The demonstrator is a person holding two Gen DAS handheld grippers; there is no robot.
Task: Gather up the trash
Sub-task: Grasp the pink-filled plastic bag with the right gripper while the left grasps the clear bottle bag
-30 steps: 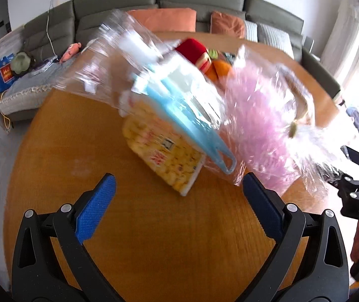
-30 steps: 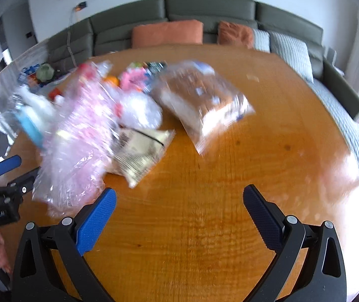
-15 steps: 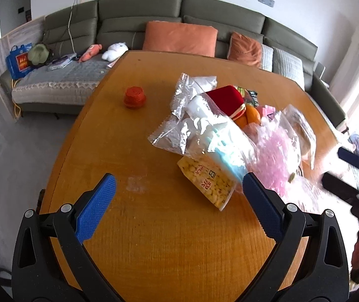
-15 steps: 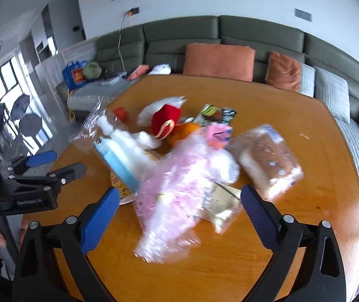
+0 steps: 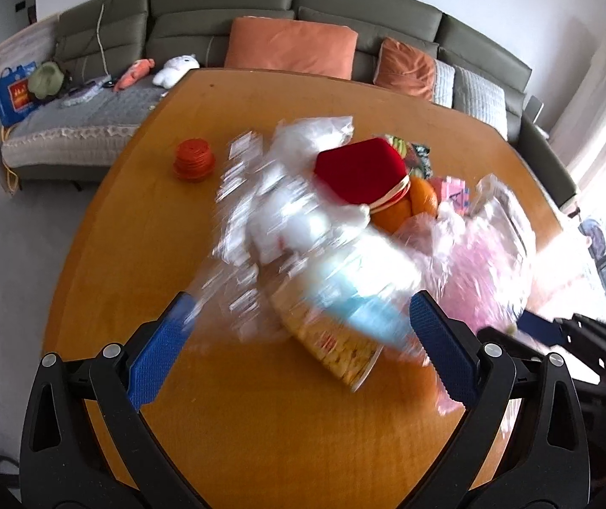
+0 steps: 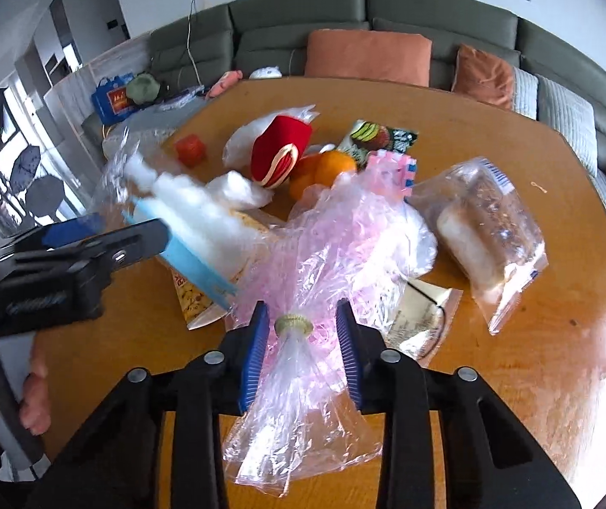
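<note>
A heap of trash lies on the round wooden table (image 6: 536, 360). My right gripper (image 6: 303, 339) has its jaws narrowed around the tied neck of a clear bag of pink shreds (image 6: 337, 229), which also shows in the left wrist view (image 5: 485, 271); the pads do not visibly press it. My left gripper (image 5: 298, 343) is open, its fingers either side of a blurred clear bag with white and blue contents (image 5: 345, 280). In the right wrist view the left gripper (image 6: 91, 237) sits at that bag (image 6: 192, 220). A yellow snack packet (image 5: 341, 352) lies underneath.
A red pouch (image 6: 279, 148), oranges (image 6: 332, 165), a green snack packet (image 6: 381, 138), a bagged bread loaf (image 6: 481, 225), a flat clear packet (image 6: 417, 318) and a small orange lid (image 5: 192, 157) lie on the table. A grey sofa with orange cushions (image 5: 290, 46) stands behind.
Both grippers moved in toward the heap. The right jaws narrowed from wide open around the pink bag's neck. The left gripper came up to the white and blue bag, which is blurred.
</note>
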